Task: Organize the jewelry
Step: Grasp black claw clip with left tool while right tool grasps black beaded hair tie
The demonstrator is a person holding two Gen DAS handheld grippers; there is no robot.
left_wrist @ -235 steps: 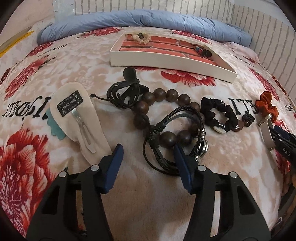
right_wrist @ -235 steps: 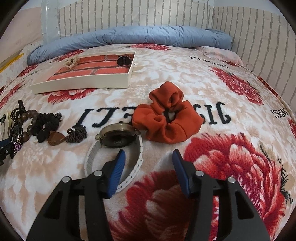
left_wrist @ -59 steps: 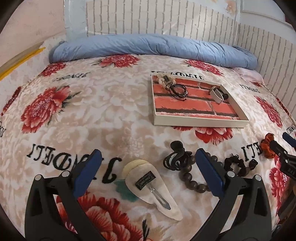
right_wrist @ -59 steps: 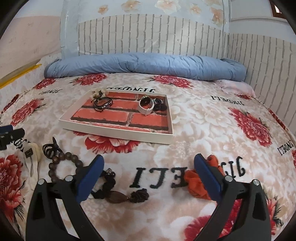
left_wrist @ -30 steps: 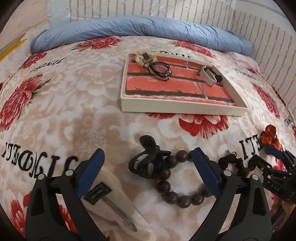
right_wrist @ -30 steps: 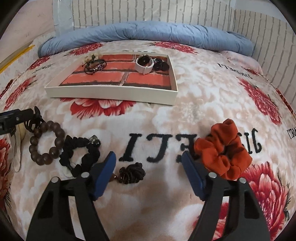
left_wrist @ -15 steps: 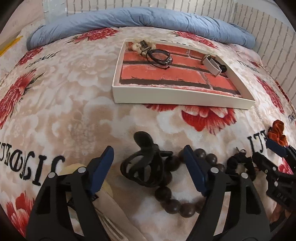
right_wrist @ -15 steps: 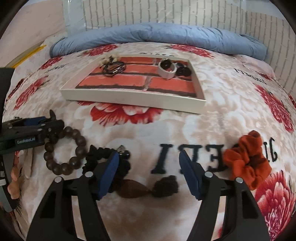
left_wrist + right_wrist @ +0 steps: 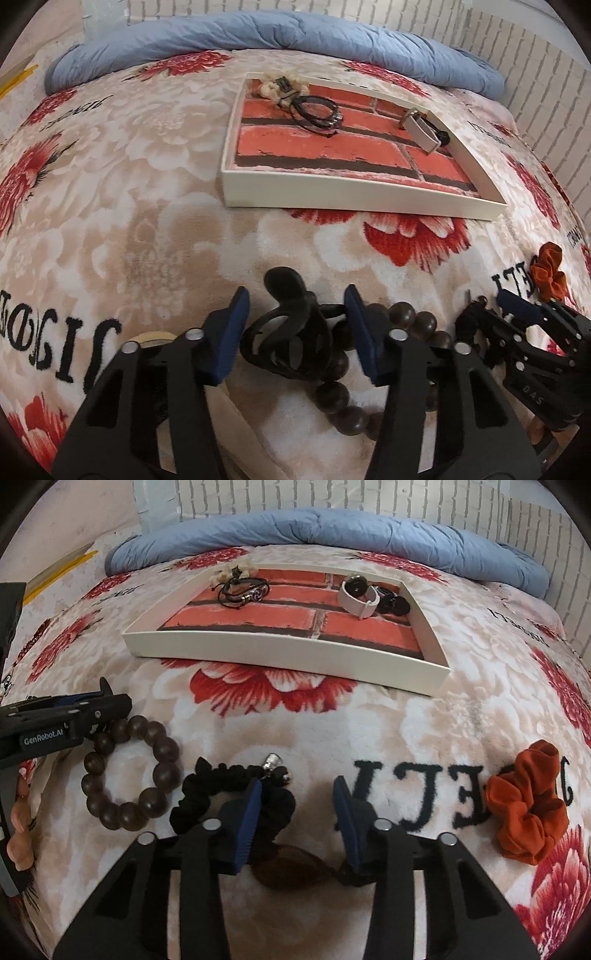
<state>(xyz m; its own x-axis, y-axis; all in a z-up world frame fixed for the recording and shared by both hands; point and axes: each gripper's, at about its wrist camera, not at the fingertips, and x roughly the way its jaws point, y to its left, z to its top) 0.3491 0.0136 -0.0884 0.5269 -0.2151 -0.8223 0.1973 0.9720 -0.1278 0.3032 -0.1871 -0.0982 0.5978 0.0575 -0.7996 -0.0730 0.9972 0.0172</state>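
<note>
A white tray (image 9: 354, 201) with a red brick-print floor lies on the bed and holds a cream bracelet (image 9: 275, 86), a black cord bracelet (image 9: 317, 110) and a white watch (image 9: 421, 127). My left gripper (image 9: 295, 321) is open, its blue pads on either side of a black claw hair clip (image 9: 288, 336) that lies against a brown bead bracelet (image 9: 410, 317). My right gripper (image 9: 295, 816) is open, low over a black scrunchie (image 9: 221, 786) and a brown pendant (image 9: 295, 867). The bead bracelet (image 9: 129, 771) and the tray (image 9: 280, 653) also show in the right wrist view.
An orange scrunchie (image 9: 526, 812) lies to the right, also in the left wrist view (image 9: 550, 273). A cream hair-clip card (image 9: 155, 338) sits under my left gripper. A blue duvet (image 9: 258, 33) runs along the brick-pattern wall behind the floral blanket (image 9: 110, 184).
Both grippers have dropped lower and narrowed. The left pads now flank the black claw clip; the right gripper has shifted left over the black scrunchie and pendant.
</note>
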